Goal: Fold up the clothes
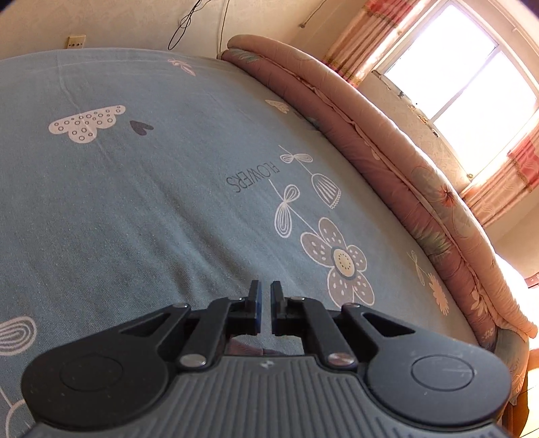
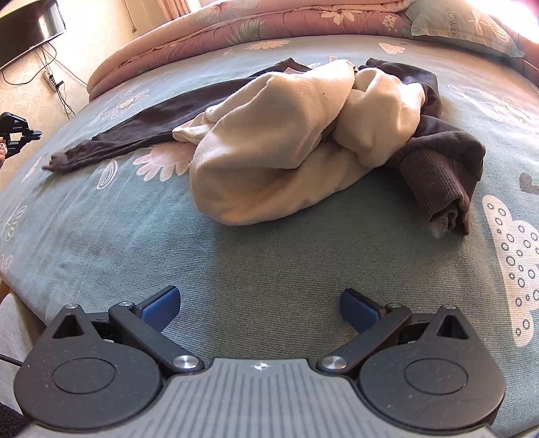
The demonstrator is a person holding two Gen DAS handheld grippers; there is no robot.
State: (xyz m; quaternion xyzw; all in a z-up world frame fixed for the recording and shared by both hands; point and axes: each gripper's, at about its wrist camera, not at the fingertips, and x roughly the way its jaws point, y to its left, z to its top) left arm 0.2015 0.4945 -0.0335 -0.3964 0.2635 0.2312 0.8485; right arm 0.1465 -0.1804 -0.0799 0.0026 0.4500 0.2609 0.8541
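A crumpled cream garment [image 2: 286, 145] lies in a heap on the blue flowered bed sheet [image 2: 269, 269], on top of a dark grey long-sleeved garment [image 2: 444, 158] whose sleeve [image 2: 111, 145] stretches out to the left. My right gripper [image 2: 259, 303] is open and empty, hovering over the sheet short of the heap. My left gripper [image 1: 265, 303] is nearly closed with a narrow gap and nothing between its pads, above bare sheet [image 1: 134, 202]; it also shows at the left edge of the right wrist view [image 2: 17, 134]. No clothes show in the left wrist view.
A folded pink floral quilt [image 1: 404, 161] runs along the far side of the bed, also seen in the right wrist view [image 2: 235, 30]. A blue pillow [image 2: 465, 27] lies at the top right. A window with curtains [image 1: 465, 74], a wall-mounted TV [image 2: 30, 27] and cables are beyond the bed.
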